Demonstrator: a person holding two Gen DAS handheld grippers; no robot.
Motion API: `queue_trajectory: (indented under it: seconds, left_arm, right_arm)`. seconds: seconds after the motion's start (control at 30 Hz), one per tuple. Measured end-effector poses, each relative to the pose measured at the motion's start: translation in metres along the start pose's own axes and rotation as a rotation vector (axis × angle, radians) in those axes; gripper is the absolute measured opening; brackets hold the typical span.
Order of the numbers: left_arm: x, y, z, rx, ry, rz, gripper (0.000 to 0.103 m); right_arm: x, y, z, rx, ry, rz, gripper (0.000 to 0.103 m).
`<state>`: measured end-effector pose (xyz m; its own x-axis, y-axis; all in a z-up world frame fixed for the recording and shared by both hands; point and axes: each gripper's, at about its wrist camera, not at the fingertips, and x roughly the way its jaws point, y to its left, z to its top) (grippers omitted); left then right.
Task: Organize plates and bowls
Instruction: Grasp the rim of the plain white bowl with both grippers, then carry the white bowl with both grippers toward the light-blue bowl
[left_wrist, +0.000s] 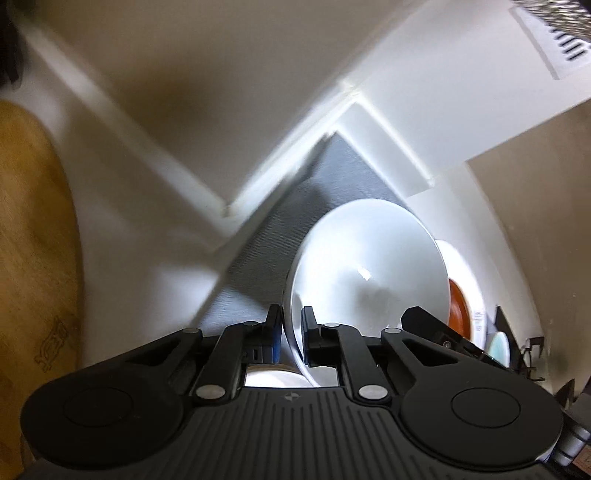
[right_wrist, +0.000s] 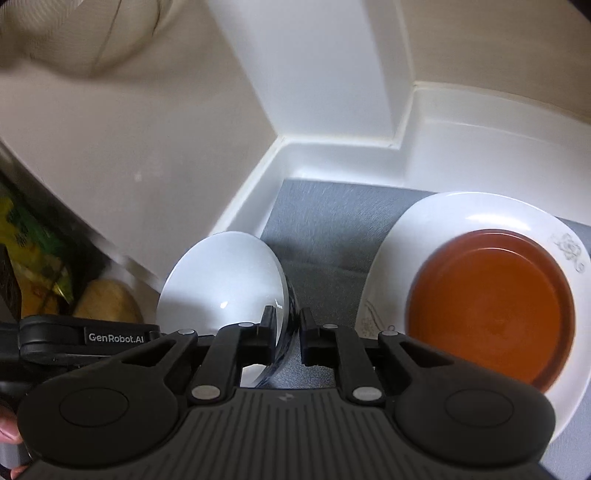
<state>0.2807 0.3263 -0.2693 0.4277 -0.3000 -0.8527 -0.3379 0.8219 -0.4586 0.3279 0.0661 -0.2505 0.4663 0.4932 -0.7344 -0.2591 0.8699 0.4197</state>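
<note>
A white bowl (left_wrist: 369, 266) is tilted above the grey mat (left_wrist: 280, 229). My left gripper (left_wrist: 292, 325) is shut on its near rim. In the right wrist view the same white bowl (right_wrist: 221, 280) shows, and my right gripper (right_wrist: 287, 325) is shut on its right rim. An orange-brown plate (right_wrist: 491, 306) lies on a white flowered plate (right_wrist: 461, 214) to the right on the mat (right_wrist: 321, 229). Both plates show at the right edge of the left wrist view, the white one (left_wrist: 474, 295) behind the orange one (left_wrist: 456, 306).
White shelf walls and a corner post (right_wrist: 332, 74) enclose the mat. A wooden board (left_wrist: 33, 240) stands at the left. Yellow and green packets (right_wrist: 33, 258) lie low at the left. A dark rack with a pale dish (left_wrist: 502, 347) sits at the right.
</note>
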Motion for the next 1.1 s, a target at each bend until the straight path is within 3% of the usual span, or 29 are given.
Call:
queue_trajectory:
  seconds: [0.17,0.3,0.47,0.73,0.93,1.1]
  left_arm:
    - [-0.013,-0.036,-0.005,0.052,0.002,-0.039,0.012]
    - [-0.006,-0.075,-0.013,0.105,0.076,-0.102,0.013]
    - [0.013,-0.142,-0.029,0.263,0.134,-0.116,0.013]
    - [0.075,-0.263,-0.040,0.545,0.282,-0.161,0.013]
    - [0.123,-0.320,-0.065,0.688,0.345,-0.080,0.013]
    - [0.143,-0.335,-0.076,0.737,0.388,-0.029,0.013]
  right_arm:
    - [-0.043,-0.021,-0.004,0.054,-0.060,0.008,0.014]
    - [-0.085,-0.057,-0.021,0.167,-0.106,-0.004,0.014]
    - [-0.127,-0.100,-0.041,0.249,-0.178,-0.084,0.014]
    - [-0.177,-0.191,-0.056,0.412,-0.309,-0.194,0.013]
    - [-0.182,-0.237,-0.061,0.447,-0.341,-0.262,0.012]
    - [-0.176,-0.262,-0.069,0.503,-0.346,-0.253,0.013]
